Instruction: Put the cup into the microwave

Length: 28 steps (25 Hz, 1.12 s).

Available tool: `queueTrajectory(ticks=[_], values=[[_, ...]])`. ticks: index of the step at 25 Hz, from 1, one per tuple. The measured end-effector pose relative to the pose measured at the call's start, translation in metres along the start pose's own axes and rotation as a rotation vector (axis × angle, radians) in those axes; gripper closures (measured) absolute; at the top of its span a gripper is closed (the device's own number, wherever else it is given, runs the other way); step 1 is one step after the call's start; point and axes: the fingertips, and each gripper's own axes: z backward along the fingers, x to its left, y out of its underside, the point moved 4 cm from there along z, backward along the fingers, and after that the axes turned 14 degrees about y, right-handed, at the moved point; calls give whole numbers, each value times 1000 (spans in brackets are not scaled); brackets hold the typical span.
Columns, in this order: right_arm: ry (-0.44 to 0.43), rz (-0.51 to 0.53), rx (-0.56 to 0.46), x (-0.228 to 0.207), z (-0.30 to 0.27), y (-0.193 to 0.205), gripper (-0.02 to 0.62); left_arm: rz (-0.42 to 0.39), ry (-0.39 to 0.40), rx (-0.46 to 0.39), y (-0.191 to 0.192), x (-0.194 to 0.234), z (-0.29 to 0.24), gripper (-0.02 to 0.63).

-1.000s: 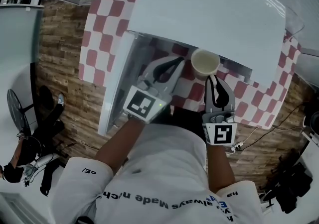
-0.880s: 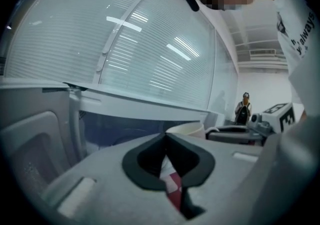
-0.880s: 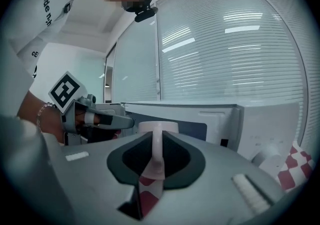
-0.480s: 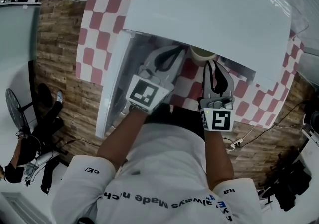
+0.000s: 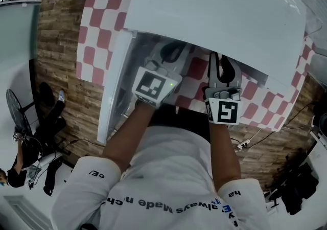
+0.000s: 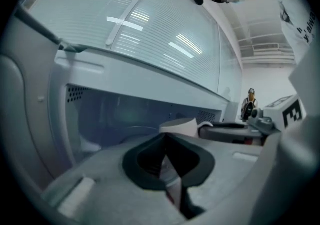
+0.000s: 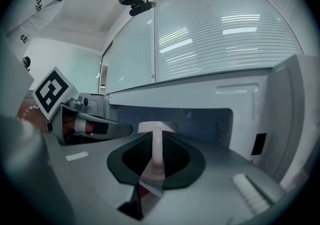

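Observation:
The white microwave (image 5: 214, 14) stands on a checkered table, its door (image 5: 115, 88) swung open to the left. My right gripper (image 5: 220, 66) reaches into the opening, shut on the handle of the white cup (image 7: 156, 128). In the head view the microwave's top hides the cup. The right gripper view has the cup upright at the cavity (image 7: 200, 119) mouth, with the handle between the jaws of the right gripper (image 7: 156, 144). My left gripper (image 5: 172, 51) is beside it at the opening, shut on nothing. From the left gripper (image 6: 166, 144) the cup (image 6: 180, 127) appears just right of its tips.
A red-and-white checkered cloth (image 5: 102, 24) covers the table. Brick-patterned floor (image 5: 56, 45) lies to the left, with a person and a fan (image 5: 18, 147) at the far left. Cables (image 5: 250, 144) trail on the floor at the right.
Both grippers have moved forward to the microwave. The cup, earlier visible in front of the opening, has passed under the microwave's top and out of the head view.

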Motion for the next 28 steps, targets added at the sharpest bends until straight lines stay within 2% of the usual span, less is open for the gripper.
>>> queueTrajectory(ticks=[28], values=[[35, -38, -60, -1, -63, 20, 552, 19, -27, 11, 23, 31, -21, 606]])
